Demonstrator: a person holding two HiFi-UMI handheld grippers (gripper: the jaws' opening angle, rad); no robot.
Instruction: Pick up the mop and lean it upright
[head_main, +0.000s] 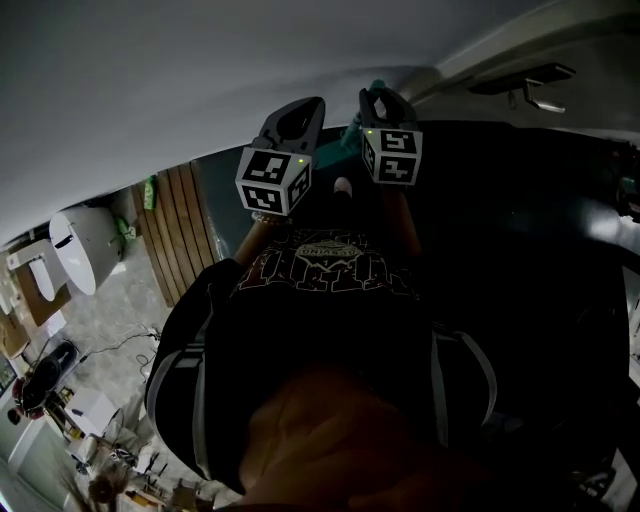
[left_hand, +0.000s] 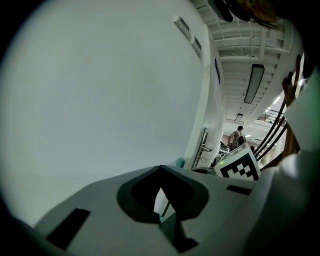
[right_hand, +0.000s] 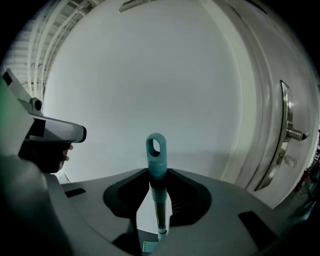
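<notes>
In the right gripper view the mop's metal handle (right_hand: 159, 210) rises between my jaws and ends in a teal cap (right_hand: 155, 155) with a hanging hole, close to a white wall. My right gripper (right_hand: 157, 222) is shut on the mop handle. The mop head is hidden. The left gripper view shows my left gripper (left_hand: 164, 207) with its jaws nearly together and nothing in them; the teal cap (left_hand: 180, 162) peeks just beyond it. In the head view both grippers are raised side by side before the wall, the left gripper (head_main: 293, 122) beside the right gripper (head_main: 386, 104).
A door with a metal lever handle (right_hand: 288, 134) stands right of the mop. White wall (right_hand: 150, 75) fills the front. Wooden slats (head_main: 180, 230), a white fixture (head_main: 85, 245) and floor clutter (head_main: 60, 400) lie to the left. A person (left_hand: 237, 136) stands far off.
</notes>
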